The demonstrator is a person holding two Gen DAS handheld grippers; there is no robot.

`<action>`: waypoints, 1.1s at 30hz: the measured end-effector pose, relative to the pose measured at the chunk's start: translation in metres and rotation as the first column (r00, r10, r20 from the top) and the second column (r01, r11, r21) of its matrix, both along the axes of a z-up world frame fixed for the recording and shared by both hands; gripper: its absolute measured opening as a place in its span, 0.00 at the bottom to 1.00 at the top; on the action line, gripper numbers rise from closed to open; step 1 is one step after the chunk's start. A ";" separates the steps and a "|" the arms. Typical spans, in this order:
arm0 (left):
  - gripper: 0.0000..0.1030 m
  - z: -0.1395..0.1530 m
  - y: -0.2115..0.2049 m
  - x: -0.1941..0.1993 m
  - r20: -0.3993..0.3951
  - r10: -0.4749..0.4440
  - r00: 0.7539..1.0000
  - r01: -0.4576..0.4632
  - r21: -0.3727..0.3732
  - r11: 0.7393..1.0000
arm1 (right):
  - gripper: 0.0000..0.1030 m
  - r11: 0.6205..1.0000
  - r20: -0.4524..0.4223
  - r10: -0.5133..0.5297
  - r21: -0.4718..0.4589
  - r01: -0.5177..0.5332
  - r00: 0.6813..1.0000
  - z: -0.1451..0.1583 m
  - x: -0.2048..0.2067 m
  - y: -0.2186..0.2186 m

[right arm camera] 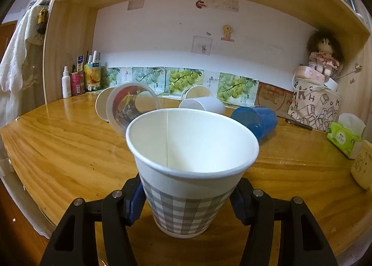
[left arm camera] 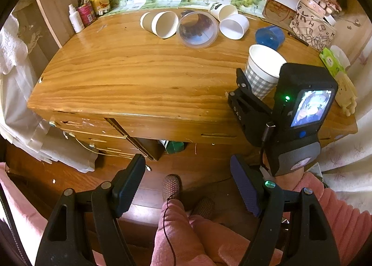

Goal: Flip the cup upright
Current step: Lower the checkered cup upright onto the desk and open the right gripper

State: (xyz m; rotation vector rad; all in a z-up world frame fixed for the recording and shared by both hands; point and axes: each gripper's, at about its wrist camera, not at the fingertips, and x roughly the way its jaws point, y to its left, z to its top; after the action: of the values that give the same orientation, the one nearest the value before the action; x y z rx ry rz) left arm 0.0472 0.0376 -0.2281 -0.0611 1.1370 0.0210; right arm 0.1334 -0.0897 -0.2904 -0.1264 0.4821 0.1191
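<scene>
A grey-checked paper cup [right arm camera: 186, 173] stands mouth up, slightly tilted, between the fingers of my right gripper [right arm camera: 188, 203], which is shut on its lower half near the desk's front right. In the left wrist view the same cup [left arm camera: 262, 70] shows in the right gripper [left arm camera: 246, 89]. My left gripper [left arm camera: 188, 186] is open and empty, held in front of the desk above the floor. Several other cups lie on their sides at the back: a clear plastic cup [left arm camera: 197, 29], white cups [left arm camera: 233, 26] and a blue cup [left arm camera: 269, 36].
The wooden desk [left arm camera: 130, 79] has bottles [left arm camera: 76, 18] at the back left, a printed bag [left arm camera: 311, 26] with a doll at the back right, and a green tissue pack [right arm camera: 344, 141] and a yellow mug [right arm camera: 362, 166] at the right edge. My legs and slippers show below.
</scene>
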 end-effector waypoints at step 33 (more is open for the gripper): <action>0.77 0.056 -0.019 0.002 0.026 -0.040 0.999 0.040 0.000 0.999 | 0.81 0.987 -0.549 -0.125 0.018 0.162 0.826 0.105 -0.093 -0.103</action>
State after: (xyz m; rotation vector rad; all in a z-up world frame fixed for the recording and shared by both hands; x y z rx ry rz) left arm 0.0495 0.0187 -0.1722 -0.0390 1.1120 -0.0152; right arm 0.0400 -0.1930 -0.1850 0.0119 1.0616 0.0189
